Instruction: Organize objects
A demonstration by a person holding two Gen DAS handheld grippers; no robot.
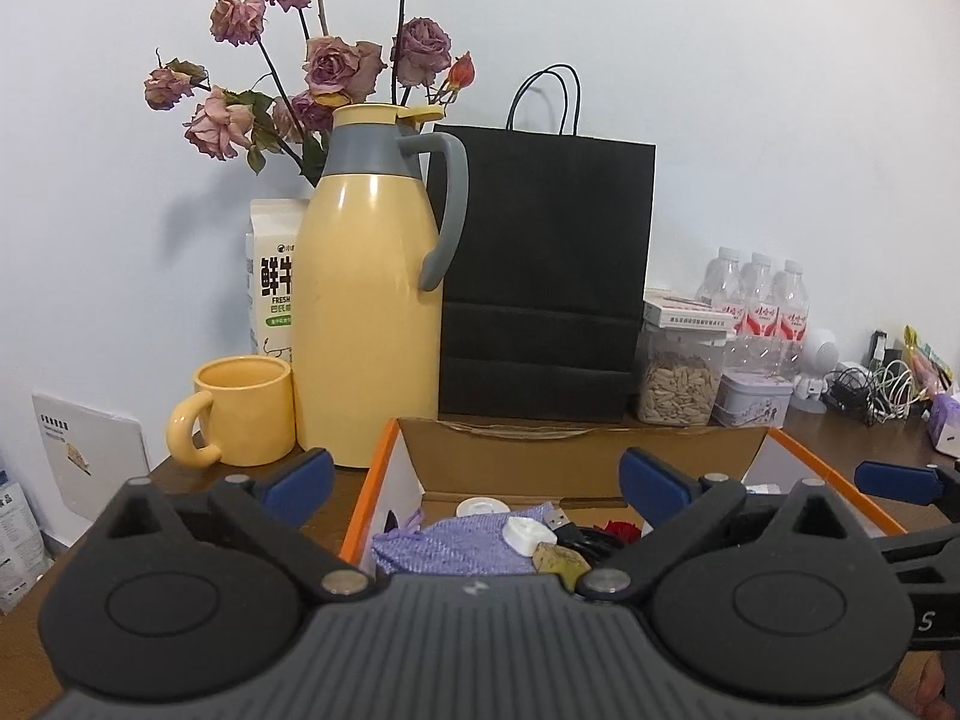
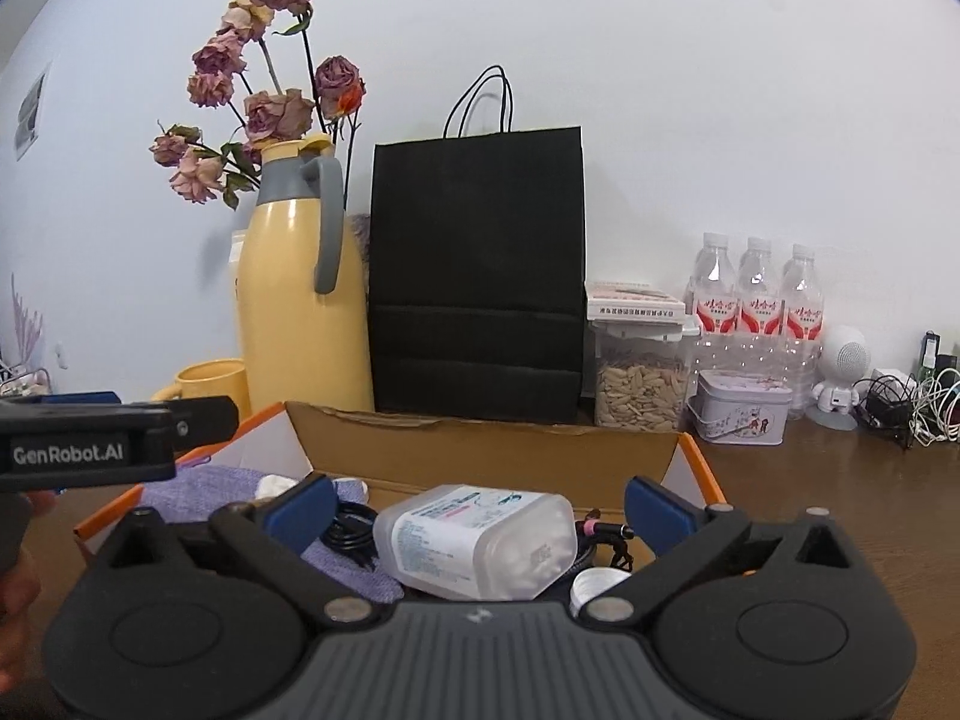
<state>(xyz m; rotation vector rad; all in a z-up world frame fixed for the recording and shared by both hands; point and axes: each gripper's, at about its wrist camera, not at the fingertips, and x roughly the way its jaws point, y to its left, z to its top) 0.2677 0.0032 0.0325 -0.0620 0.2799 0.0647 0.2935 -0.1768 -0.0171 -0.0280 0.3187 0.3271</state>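
An open cardboard box (image 1: 576, 438) with orange edges stands on the brown table just ahead of both grippers. In the left wrist view it holds a purple knitted cloth (image 1: 462, 546), a small white piece (image 1: 525, 531) and a black USB cable (image 1: 564, 522). My left gripper (image 1: 477, 477) hangs open over the box's near left part, with nothing between its blue pads. In the right wrist view a translucent plastic container (image 2: 480, 540) lies on its side in the box (image 2: 480, 438). My right gripper (image 2: 480, 509) is open above it, pads apart from its sides.
Behind the box stand a yellow thermos jug (image 1: 366, 300), a yellow mug (image 1: 240, 414), a milk carton (image 1: 273, 276) with dried roses (image 1: 336, 66), and a black paper bag (image 1: 540, 276). To the right are a jar of seeds (image 2: 639, 384), a tin (image 2: 741, 408), water bottles (image 2: 759, 300) and tangled cables (image 2: 912, 408).
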